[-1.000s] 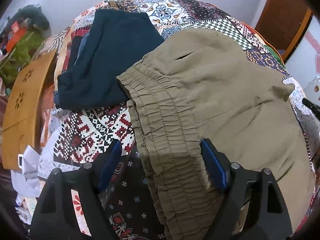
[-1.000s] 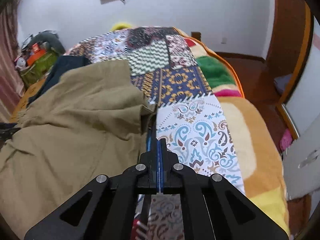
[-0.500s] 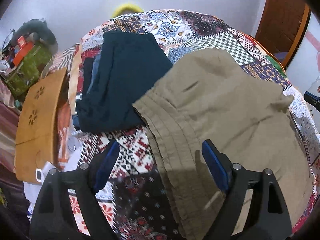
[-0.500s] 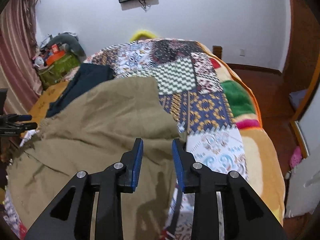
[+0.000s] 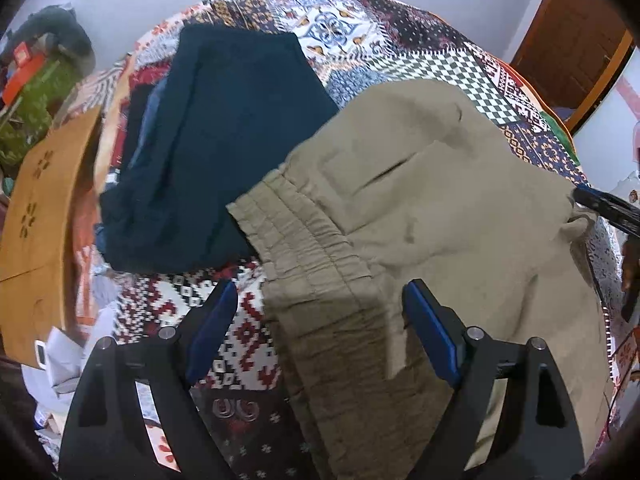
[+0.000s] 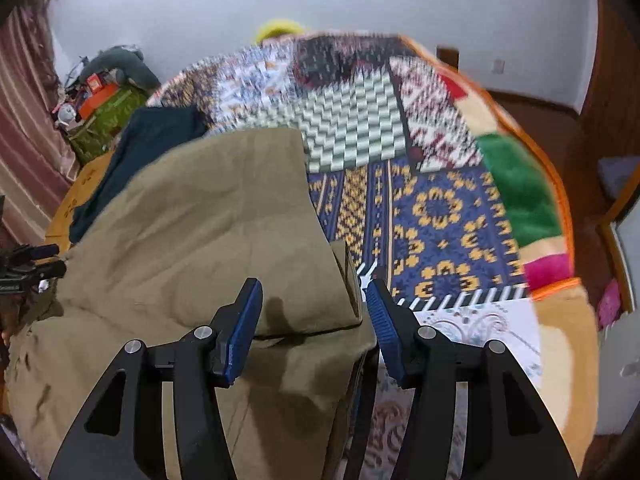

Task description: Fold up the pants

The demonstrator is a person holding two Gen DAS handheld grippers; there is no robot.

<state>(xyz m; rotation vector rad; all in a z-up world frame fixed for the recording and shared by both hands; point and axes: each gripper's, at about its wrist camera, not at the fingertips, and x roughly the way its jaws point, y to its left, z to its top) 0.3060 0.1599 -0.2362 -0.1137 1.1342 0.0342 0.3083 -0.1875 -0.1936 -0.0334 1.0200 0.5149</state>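
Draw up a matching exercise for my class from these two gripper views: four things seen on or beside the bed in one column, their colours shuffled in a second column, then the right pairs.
Things:
1. pants with the elastic waistband
2. folded garment beside them
3. board with flower cut-outs at the bed's edge
4. pads on the jaws

Colours:
A. blue
B. dark teal-navy
C. olive-khaki
D. orange-brown

Pairs: 1-C, 2-B, 3-D, 4-A

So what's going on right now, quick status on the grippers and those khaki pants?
Left gripper open over the waistband. Right gripper opening, nothing gripped. Khaki pants lying folded on the quilt. Dark blue garment touching the waistband corner.
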